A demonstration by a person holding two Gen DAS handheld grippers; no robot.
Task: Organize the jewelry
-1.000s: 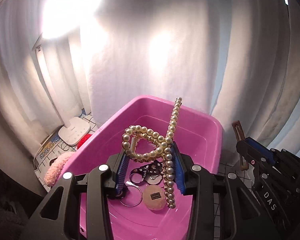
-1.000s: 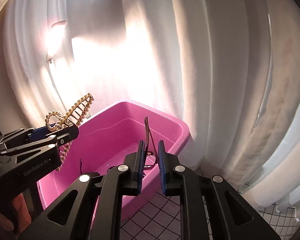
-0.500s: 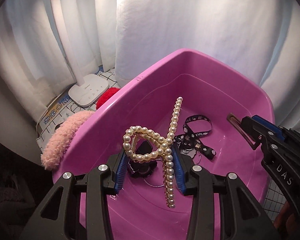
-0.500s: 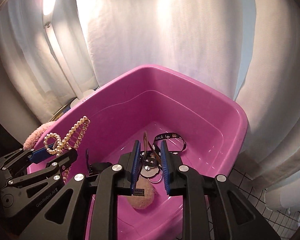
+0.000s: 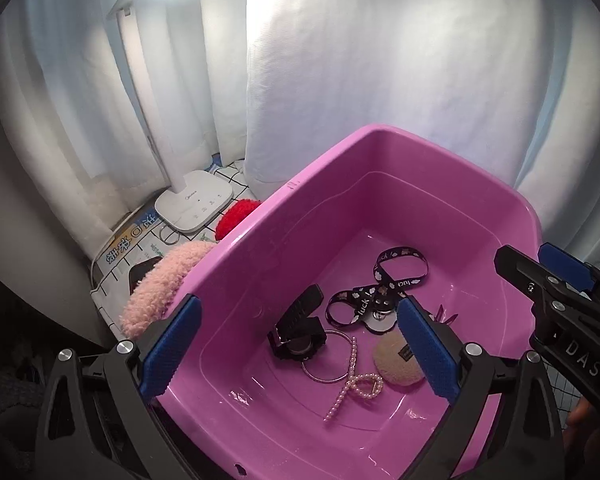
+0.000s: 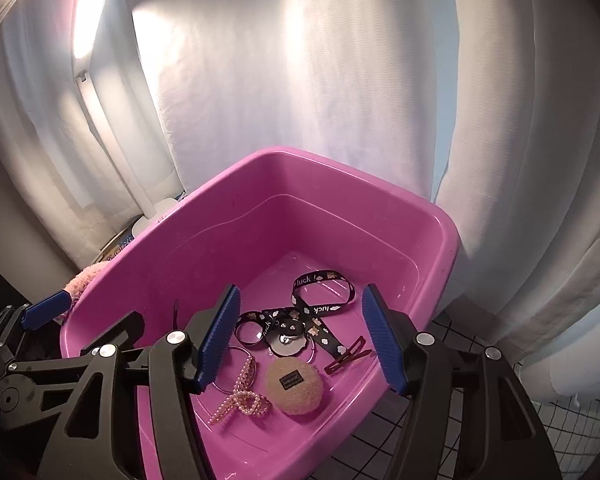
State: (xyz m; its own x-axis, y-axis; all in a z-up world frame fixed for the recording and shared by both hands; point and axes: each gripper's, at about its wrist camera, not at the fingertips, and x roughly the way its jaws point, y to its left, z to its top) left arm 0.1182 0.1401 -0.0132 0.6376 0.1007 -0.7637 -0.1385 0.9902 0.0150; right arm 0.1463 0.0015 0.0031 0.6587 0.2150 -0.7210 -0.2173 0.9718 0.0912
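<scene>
A pink plastic tub (image 5: 260,224) (image 6: 340,160) holds the jewelry. A pearl hair clip (image 5: 356,384) (image 6: 242,394) lies on its floor beside a beige fuzzy puff (image 5: 396,364) (image 6: 294,386). A black "luck" ribbon (image 5: 384,284) (image 6: 320,308), a thin metal ring (image 5: 324,376), a black clip (image 5: 298,330) and a dark red hair clip (image 6: 346,356) also lie inside. My left gripper (image 5: 298,352) is open and empty above the tub. My right gripper (image 6: 300,344) is open and empty above the tub; it also shows in the left wrist view (image 5: 556,292).
A white lamp base (image 5: 194,204) stands on a checked cloth left of the tub. A pink fuzzy item (image 5: 160,284) (image 6: 86,280) and a red fuzzy item (image 5: 236,216) lie against the tub's left wall. White curtains hang close behind.
My left gripper opened and the pearl hair clip dropped to the tub floor. My right gripper opened and the dark red clip it held now lies in the tub.
</scene>
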